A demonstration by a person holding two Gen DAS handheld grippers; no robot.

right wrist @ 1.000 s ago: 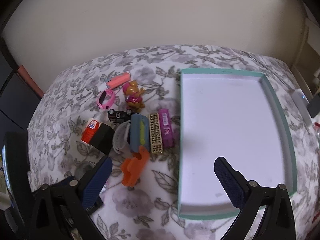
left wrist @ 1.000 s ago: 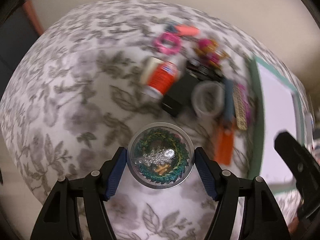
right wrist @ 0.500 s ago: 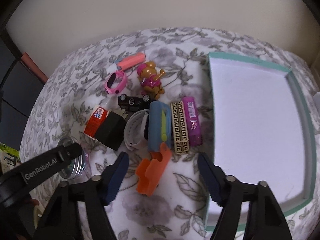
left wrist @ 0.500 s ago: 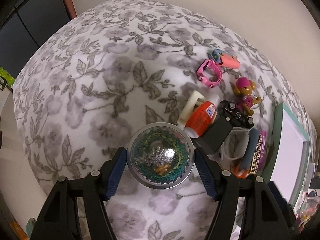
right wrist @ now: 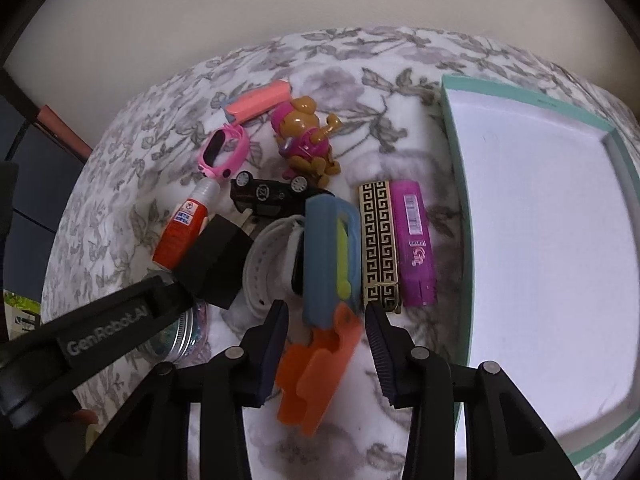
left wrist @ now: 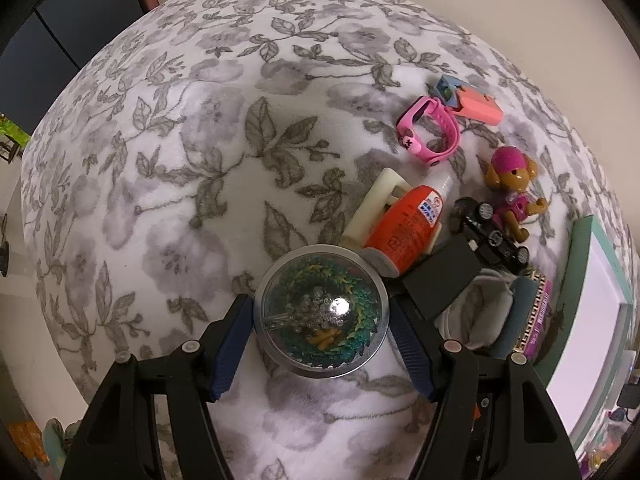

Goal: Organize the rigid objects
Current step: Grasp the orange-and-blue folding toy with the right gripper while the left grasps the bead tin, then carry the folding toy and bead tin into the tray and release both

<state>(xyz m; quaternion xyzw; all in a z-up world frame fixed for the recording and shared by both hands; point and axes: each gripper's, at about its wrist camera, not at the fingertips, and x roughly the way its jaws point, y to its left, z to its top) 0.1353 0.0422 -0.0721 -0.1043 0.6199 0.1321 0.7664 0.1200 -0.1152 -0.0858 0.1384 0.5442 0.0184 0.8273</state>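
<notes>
Surface: flowered blanket (left wrist: pixel 192 168), beige wall behind.
Tray (right wrist: pixel 456 152): right of frame, teal rim.
Left tongs (left wrist: pixel 321 342): pinching round jar (left wrist: pixel 321 310), lower centre.
Right tongs (right wrist: pixel 326 344): spread, straddling orange clip (right wrist: pixel 316 372), contact unclear.

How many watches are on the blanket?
2. A pink watch lies near the far end of the pile, beside the toy dog. A white watch lies mid-pile, next to the black block. The pile could hide more.
</notes>
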